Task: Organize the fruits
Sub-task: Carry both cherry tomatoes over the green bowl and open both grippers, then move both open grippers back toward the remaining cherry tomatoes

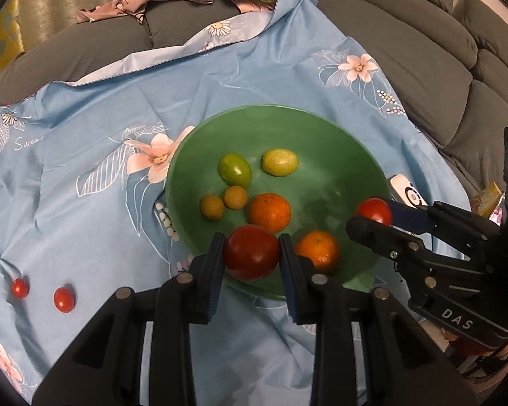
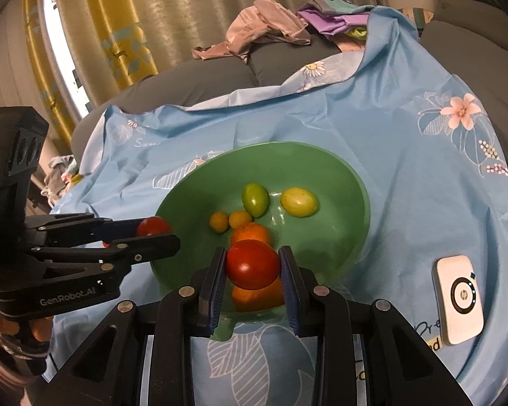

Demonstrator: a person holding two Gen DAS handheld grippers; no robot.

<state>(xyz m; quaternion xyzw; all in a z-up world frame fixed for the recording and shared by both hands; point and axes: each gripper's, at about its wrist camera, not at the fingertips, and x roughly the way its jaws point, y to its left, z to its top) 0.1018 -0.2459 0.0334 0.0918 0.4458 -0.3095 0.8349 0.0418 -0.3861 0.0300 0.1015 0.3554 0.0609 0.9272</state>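
Observation:
A green bowl (image 1: 338, 155) (image 2: 348, 176) sits on a blue flowered cloth. It holds two oranges (image 1: 269, 212), a green fruit (image 1: 234, 170), a yellow fruit (image 1: 279, 162) and two small yellow fruits (image 1: 235, 197). My left gripper (image 1: 251, 253) is shut on a red tomato (image 1: 251, 252) over the bowl's near rim; it also shows in the right wrist view (image 2: 152, 231). My right gripper (image 2: 253, 268) is shut on another red tomato (image 2: 253, 268) over the bowl, seen at the right in the left wrist view (image 1: 374, 210). Two cherry tomatoes (image 1: 63, 299) (image 1: 19, 288) lie on the cloth at the left.
A white HP device (image 2: 459, 299) lies on the cloth right of the bowl. The cloth (image 1: 101, 118) covers a grey sofa (image 1: 440, 67). Crumpled clothes (image 2: 264, 34) lie at the back. Curtains (image 2: 118, 17) hang behind.

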